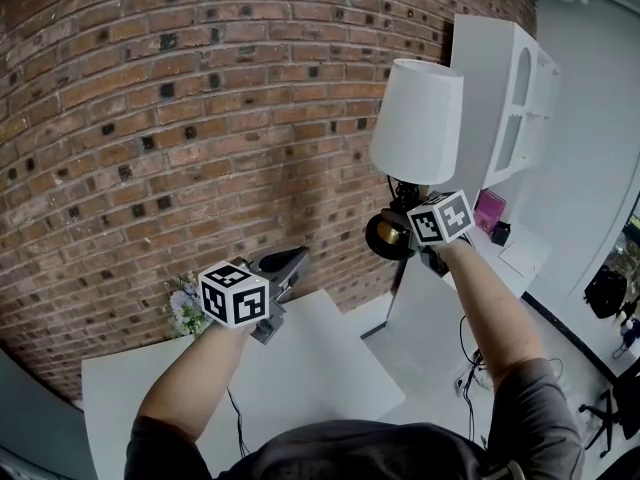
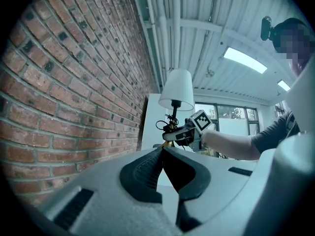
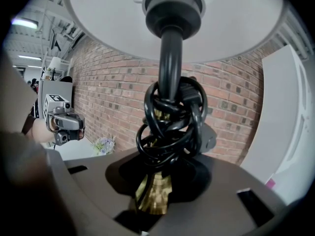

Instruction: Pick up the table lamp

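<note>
The table lamp has a white shade (image 1: 417,120), a black stem and a brass base (image 1: 385,236) with black cord coiled round it. It hangs in the air in front of the brick wall, well above the white table (image 1: 330,363). My right gripper (image 1: 405,230) is shut on the lamp's lower stem. In the right gripper view the cord bundle (image 3: 172,122) and brass part (image 3: 155,193) sit between the jaws (image 3: 157,181), with the shade (image 3: 98,23) overhead. My left gripper (image 1: 290,264) hovers to the left over the table with its pads together (image 2: 162,154) and nothing in them. It looks toward the lamp (image 2: 177,90).
A brick wall (image 1: 150,118) fills the back. A tall white cabinet (image 1: 510,98) stands right of the lamp, with a pink item (image 1: 490,210) on its lower ledge. A small bunch of flowers (image 1: 183,308) sits at the table's far left edge by the wall.
</note>
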A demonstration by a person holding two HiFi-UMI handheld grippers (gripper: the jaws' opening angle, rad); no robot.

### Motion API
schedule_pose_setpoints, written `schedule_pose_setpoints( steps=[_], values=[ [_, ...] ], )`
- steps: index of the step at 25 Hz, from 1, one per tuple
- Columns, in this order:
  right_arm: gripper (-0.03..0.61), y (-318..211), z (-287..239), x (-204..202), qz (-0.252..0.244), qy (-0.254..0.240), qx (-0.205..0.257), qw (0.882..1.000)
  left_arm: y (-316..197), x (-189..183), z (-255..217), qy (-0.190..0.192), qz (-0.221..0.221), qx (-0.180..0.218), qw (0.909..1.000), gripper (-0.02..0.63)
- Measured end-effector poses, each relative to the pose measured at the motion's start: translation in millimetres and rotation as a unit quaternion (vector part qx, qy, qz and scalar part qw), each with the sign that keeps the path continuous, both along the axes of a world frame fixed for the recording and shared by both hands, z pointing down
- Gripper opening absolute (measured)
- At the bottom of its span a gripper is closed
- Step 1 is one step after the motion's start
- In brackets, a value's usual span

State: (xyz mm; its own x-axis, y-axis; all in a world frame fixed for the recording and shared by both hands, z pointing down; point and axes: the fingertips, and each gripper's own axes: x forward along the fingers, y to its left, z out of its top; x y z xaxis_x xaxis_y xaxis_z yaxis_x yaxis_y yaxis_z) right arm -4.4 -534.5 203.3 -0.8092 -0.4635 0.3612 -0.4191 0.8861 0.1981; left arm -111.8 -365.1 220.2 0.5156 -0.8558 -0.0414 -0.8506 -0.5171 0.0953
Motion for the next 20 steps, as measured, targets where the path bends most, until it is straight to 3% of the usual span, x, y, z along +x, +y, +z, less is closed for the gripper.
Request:
schedule_pose_setpoints(
  steps=[20],
  values=[
    [0.104, 6.3, 16.3, -6.4, -0.007, 0.004, -0.01, 1.0, 3.6, -5.5, 1.4, 0.007, 0.002, -0.004, 1.0, 0.003]
  ],
)
